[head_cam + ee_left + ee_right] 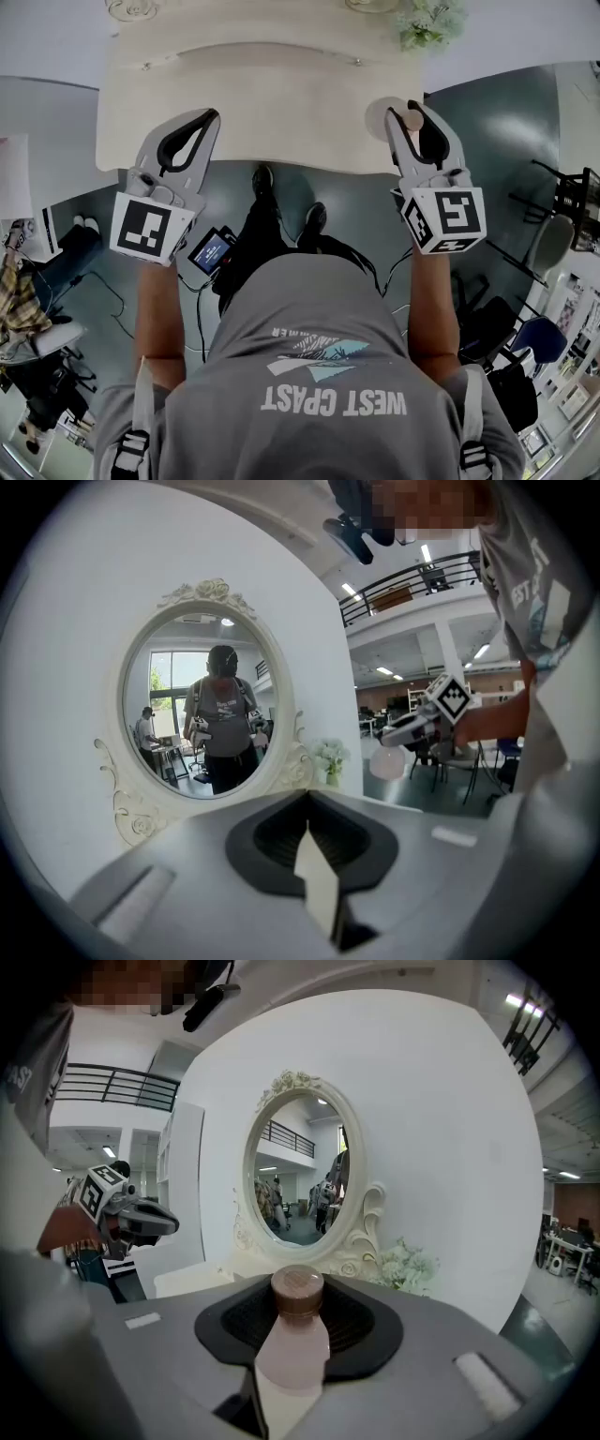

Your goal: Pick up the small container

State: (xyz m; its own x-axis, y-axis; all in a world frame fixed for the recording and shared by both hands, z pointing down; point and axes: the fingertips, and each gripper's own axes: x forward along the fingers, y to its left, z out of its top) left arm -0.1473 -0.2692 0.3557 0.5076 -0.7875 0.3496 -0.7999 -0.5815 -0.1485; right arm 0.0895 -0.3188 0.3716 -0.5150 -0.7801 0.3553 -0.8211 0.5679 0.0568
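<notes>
Ornate mirror (298, 1171) backdrop only in gripper views, right tongs (413, 118) grasping brown-capped small container (293, 1340), left tongs (317, 883) clenched empty

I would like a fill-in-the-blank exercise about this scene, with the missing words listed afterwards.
1. The right gripper holds the small container, whose cap is ___.
2. The left gripper, its jaws together, holds ___.
3. Both gripper views show an oval ___ in a white ornate frame.

Missing words: brown; nothing; mirror.
</notes>
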